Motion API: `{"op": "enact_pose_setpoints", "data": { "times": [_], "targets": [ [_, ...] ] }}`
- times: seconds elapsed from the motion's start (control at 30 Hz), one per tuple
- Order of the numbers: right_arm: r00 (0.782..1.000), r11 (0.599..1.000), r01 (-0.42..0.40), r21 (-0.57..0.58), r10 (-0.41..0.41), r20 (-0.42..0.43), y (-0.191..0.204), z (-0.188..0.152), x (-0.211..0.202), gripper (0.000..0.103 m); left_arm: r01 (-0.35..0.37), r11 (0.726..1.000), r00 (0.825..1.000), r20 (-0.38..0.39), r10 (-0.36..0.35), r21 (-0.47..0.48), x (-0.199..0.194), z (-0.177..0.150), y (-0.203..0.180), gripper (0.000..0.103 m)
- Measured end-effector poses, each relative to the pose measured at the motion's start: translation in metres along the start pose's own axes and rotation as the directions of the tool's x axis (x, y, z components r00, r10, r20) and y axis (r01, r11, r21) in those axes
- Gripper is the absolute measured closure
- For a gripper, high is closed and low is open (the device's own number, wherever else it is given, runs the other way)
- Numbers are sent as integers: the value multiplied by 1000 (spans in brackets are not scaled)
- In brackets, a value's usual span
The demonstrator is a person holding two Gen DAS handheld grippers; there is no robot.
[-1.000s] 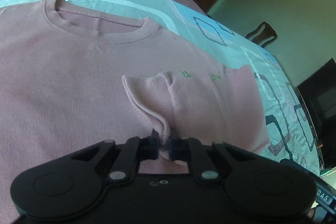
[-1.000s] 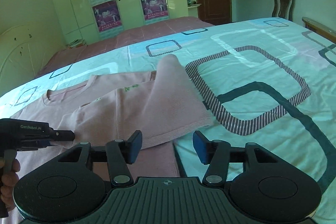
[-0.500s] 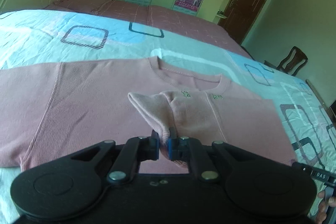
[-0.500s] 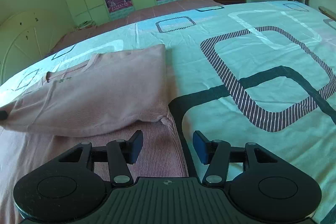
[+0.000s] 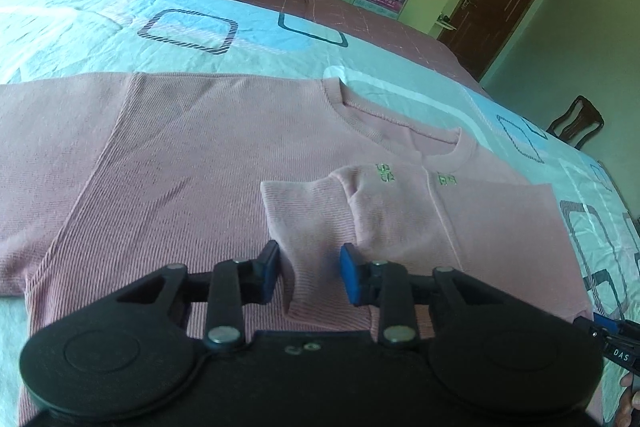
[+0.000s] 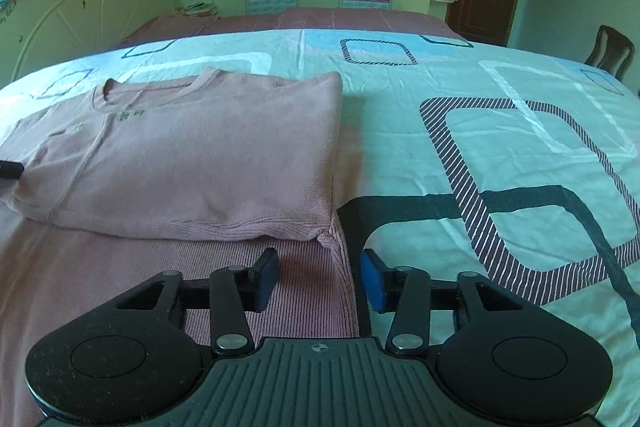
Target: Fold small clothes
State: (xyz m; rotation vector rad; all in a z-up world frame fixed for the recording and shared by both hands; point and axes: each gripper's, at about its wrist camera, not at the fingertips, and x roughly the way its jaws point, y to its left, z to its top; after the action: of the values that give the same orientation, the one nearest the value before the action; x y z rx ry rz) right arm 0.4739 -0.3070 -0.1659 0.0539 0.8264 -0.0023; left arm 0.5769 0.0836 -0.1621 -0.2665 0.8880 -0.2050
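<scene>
Now the pink shirt lies flat on the bed, neck toward the far edge where the reddish blanket begins. Its right side is folded over onto the body, and the sleeve lies on top with its cuff pointing back at the left hand-held gripper. That gripper's jaws are opening; the cuff sits between them, and the pads look parted from the cloth. The right hand-held gripper hovers low over the shirt's lower right edge, its jaws closing, the left pad above the ribbed cloth and the right pad above the sheet; the pads do not press on anything. A chair stands beyond the bed's right edge.
</scene>
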Motion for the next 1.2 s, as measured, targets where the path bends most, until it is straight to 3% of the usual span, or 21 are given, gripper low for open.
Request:
{"op": "enact_pose_setpoints", "data": {
  "times": [0.03, 0.07, 0.1, 0.17, 0.27, 0.3, 0.37, 0.4, 0.43, 0.5, 0.6, 0.67, 0.73, 0.83, 0.9, 1.0, 1.07, 1.2],
  "targets": [
    [1000, 1000, 5, 9, -5, 13, -1, 0, 1, 70, 9, 1000, 1000, -4, -9, 8, 1, 0, -1, 96],
    [1000, 1000, 18, 22, -18, 24, -4, 1, 2, 89, 20, 1000, 1000, -6, -20, 10, 2, 1, -4, 97],
    [999, 998, 22, 58, -24, 26, -9, 3, 2, 99, 16, 1000, 1000, 8, -16, 15, 1, 1, -7, 97],
    [1000, 985, 5, 172, -7, 10, -27, 2, 4, 99, 20, 999, 999, 41, -22, 48, -2, 1, -18, 97],
    [999, 981, -30, 192, 33, -12, -36, 2, 4, 98, -14, 997, 999, 31, 12, 77, 3, 0, -25, 97],
    [998, 979, -56, 196, 59, -10, -39, 5, -1, 98, -20, 997, 999, 34, 17, 72, 2, 0, -22, 93],
    [994, 970, -104, 219, 93, 58, -48, 14, -20, 98, -41, 998, 997, 61, 38, 47, -6, 1, -15, 70],
    [991, 966, -119, 230, 103, 80, -53, 19, -25, 96, -49, 998, 995, 85, 46, 31, -11, 1, -10, 50],
    [989, 960, -132, 247, 110, 100, -59, 29, -27, 92, -52, 999, 993, 105, 50, 16, -14, 2, -5, 46],
    [984, 945, -161, 283, 131, 122, -69, 49, -18, 52, -40, 999, 994, 98, 40, -4, -10, 8, 3, 49],
    [974, 920, -213, 330, 174, 144, -81, 78, 11, 49, -39, 999, 996, 77, 40, -10, 2, 16, 6, 54],
    [970, 905, -237, 353, 202, 134, -87, 95, 38, 49, -53, 999, 997, 50, 53, -2, 11, 19, 6, 63],
    [969, 896, -245, 370, 219, 112, -90, 106, 65, 52, -52, 999, 998, 34, 52, 6, 16, 20, 5, 71],
    [966, 888, -258, 380, 251, 67, -91, 112, 97, 62, -48, 999, 999, 19, 48, 17, 21, 21, 3, 87],
    [961, 890, -273, 365, 273, 53, -89, 115, 108, 71, -48, 999, 999, 19, 48, 11, 22, 21, 3, 92],
    [953, 900, -297, 319, 299, 45, -82, 117, 113, 76, -52, 999, 998, 31, 52, 7, 22, 20, 1, 95],
    [959, 923, -279, 264, 282, 28, -77, 119, 116, 99, -48, 999, 998, 39, 48, 3, 21, 20, -1, 96],
    [979, 958, -203, 201, 203, 24, -78, 119, 121, 101, -16, 1000, 997, 78, 14, 18, 12, 20, -10, 97]
  ]
}}
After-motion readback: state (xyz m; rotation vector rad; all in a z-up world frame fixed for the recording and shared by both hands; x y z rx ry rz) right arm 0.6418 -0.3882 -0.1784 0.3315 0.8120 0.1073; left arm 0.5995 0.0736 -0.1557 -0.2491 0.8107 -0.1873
